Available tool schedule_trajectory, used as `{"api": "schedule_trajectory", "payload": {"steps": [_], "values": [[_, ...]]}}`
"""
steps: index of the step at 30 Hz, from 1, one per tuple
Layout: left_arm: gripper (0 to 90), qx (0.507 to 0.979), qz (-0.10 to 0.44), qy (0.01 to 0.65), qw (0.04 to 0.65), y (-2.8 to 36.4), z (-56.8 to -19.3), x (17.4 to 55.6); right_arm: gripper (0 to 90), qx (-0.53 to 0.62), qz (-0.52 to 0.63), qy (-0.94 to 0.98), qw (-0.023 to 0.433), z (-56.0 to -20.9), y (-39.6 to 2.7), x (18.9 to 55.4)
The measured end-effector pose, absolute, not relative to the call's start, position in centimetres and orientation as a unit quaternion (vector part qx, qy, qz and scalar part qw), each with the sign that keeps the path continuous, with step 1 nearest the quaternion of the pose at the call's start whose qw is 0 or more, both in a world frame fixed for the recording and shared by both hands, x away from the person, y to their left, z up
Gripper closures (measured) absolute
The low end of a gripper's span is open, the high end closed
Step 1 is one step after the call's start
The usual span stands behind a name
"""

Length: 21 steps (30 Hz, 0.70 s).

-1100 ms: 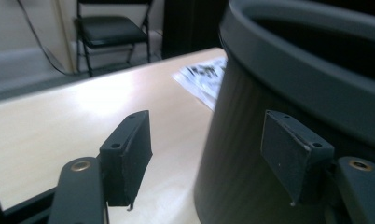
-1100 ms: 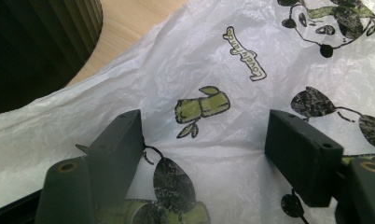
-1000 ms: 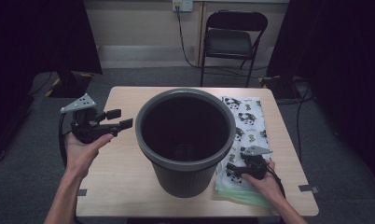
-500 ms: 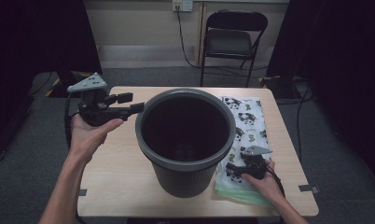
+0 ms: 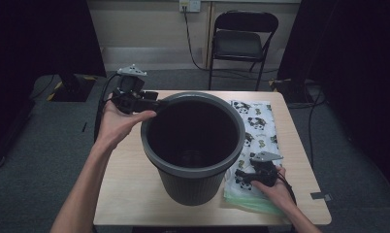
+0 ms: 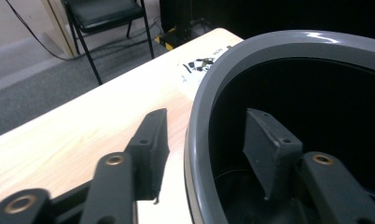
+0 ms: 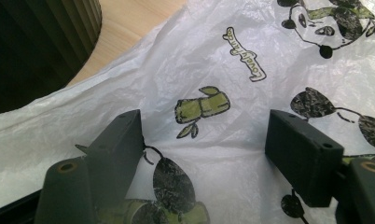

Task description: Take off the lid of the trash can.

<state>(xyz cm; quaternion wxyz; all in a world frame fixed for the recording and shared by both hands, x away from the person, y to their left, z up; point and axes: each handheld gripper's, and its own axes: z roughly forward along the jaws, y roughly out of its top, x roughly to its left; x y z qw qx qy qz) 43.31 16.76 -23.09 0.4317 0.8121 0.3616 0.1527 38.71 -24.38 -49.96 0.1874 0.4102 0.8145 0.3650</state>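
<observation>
Table (image 5: 130,194), grey carpet (image 5: 38,160), folding chair (image 5: 241,43)

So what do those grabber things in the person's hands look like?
Both are black. The left gripper and the right gripper each carry a grey three-cornered plate on top and trail a black cable. Their fingers are flat black blocks with small screw holes. The forearms are bare, no sleeves.

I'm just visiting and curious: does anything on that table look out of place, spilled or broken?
Nothing stands out. The grey bin stands upright on the table, with no dent or crack in view, and the panda-print bag lies flat beside it. No spill shows on the table.
</observation>
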Motion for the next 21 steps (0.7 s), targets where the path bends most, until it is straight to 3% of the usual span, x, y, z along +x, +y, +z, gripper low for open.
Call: {"api": "schedule_trajectory", "payload": {"steps": [9, 14, 21], "values": [[58.5, 0.84, 0.149, 0.37, 0.366, 15.0, -23.9, 44.6, 27.0, 0.41, 0.365, 0.814, 0.187, -50.0, -24.4, 38.7], [73.2, 0.84, 0.154, 0.378, 0.358, 14.6, -24.4, 44.6, 27.0, 0.41, 0.365, 0.814, 0.187, -50.0, -24.4, 38.7], [73.9, 0.837, 0.159, 0.379, 0.362, 14.7, -24.3, 44.4, 27.0, 0.41, 0.365, 0.814, 0.187, -50.0, -24.4, 38.7]]}}
